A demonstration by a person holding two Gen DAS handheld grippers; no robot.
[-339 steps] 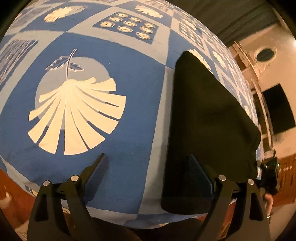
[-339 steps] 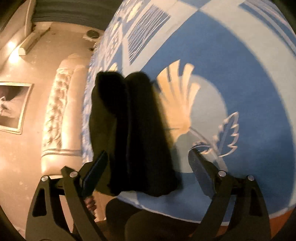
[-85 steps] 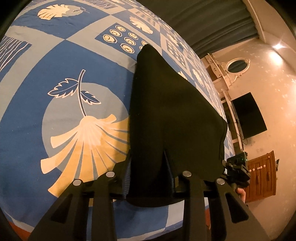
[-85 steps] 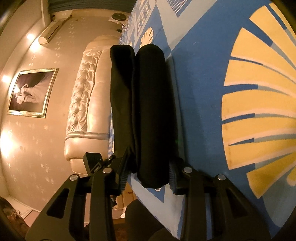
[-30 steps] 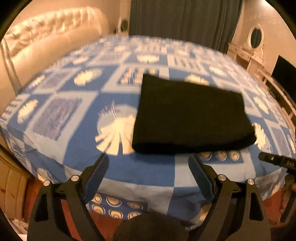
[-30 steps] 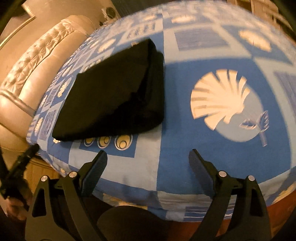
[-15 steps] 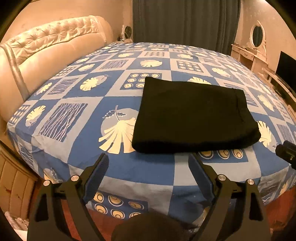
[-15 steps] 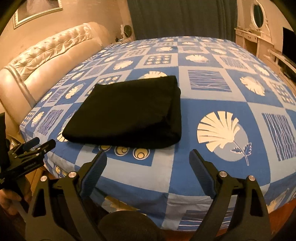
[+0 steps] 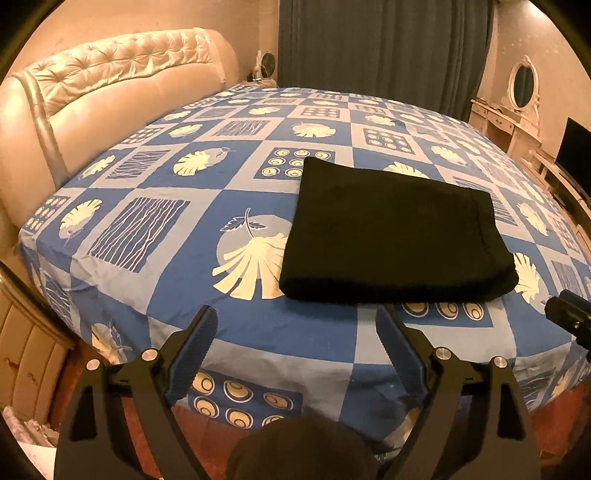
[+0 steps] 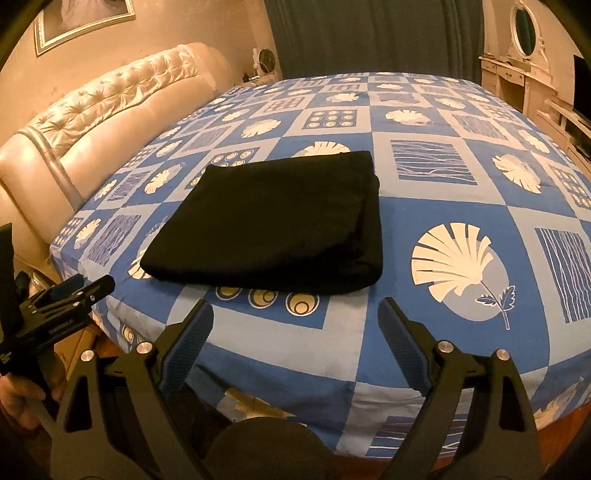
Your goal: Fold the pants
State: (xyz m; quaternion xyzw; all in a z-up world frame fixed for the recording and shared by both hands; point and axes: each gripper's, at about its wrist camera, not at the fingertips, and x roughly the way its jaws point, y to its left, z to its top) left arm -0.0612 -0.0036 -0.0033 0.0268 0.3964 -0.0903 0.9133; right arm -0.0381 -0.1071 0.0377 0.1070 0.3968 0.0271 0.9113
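Note:
The black pants (image 9: 391, 229) lie folded into a flat rectangle on the blue patterned bedsheet (image 9: 177, 236), near the front edge of the bed. They also show in the right wrist view (image 10: 273, 225). My left gripper (image 9: 295, 325) is open and empty, held back from the bed's front edge, short of the pants. My right gripper (image 10: 295, 317) is open and empty, also held back off the bed's edge. The left gripper's body shows at the left of the right wrist view (image 10: 55, 314), and the right gripper's tip shows at the right edge of the left wrist view (image 9: 570, 317).
A padded cream headboard (image 9: 110, 96) runs along the left of the bed. Dark curtains (image 9: 380, 48) hang behind. A dresser with an oval mirror (image 9: 522, 85) and a dark screen (image 9: 572, 144) stand at the right. A framed picture (image 10: 81, 18) hangs on the wall.
Both grippers let go of the folded pants, opened, and pulled back and up from the bed. In the last half second they drifted only slightly.

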